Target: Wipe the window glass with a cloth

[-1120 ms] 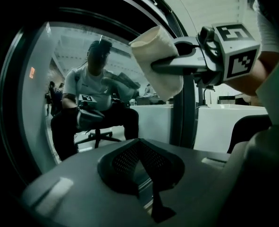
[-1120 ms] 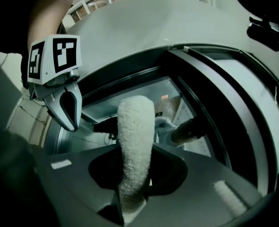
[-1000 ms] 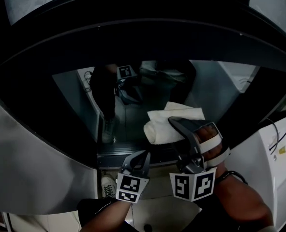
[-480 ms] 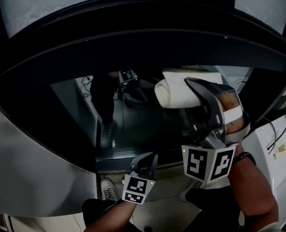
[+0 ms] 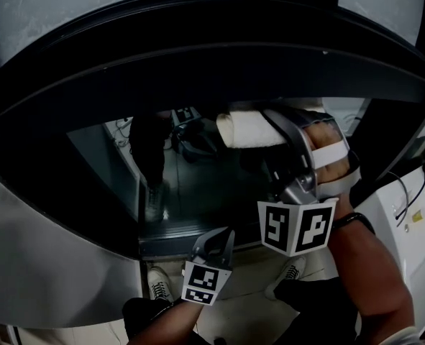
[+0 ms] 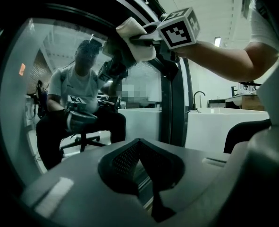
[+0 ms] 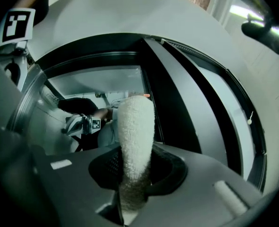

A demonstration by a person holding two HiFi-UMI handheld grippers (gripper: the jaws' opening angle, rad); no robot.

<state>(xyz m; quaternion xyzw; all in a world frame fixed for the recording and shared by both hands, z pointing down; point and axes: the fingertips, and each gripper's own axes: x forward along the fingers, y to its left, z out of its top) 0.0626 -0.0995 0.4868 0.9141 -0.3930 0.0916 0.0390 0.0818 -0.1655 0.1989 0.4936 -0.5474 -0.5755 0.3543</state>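
Note:
A white rolled cloth [image 5: 249, 129] is pressed against the dark window glass [image 5: 198, 185] near its top edge, with my right gripper [image 5: 280, 129] shut on it. In the right gripper view the cloth [image 7: 135, 131] stands up between the two jaws of the right gripper [image 7: 135, 168], in front of the glass [image 7: 94, 86]. My left gripper [image 5: 213, 241] hangs low by the window's bottom edge, shut with nothing in it. From the left gripper view its jaws [image 6: 140, 148] meet, and the cloth [image 6: 133, 40] shows high up on the glass [image 6: 54, 70].
A thick black window frame [image 5: 198, 56] curves over the glass. Grey body panels [image 5: 47, 257] lie left and below, a white panel [image 5: 413, 228] with a cable at the right. The glass reflects a seated person. Shoes [image 5: 157, 282] show on the floor.
My right gripper has carried the cloth up the glass from the lower middle to the top edge, then slightly left. The left gripper has barely shifted.

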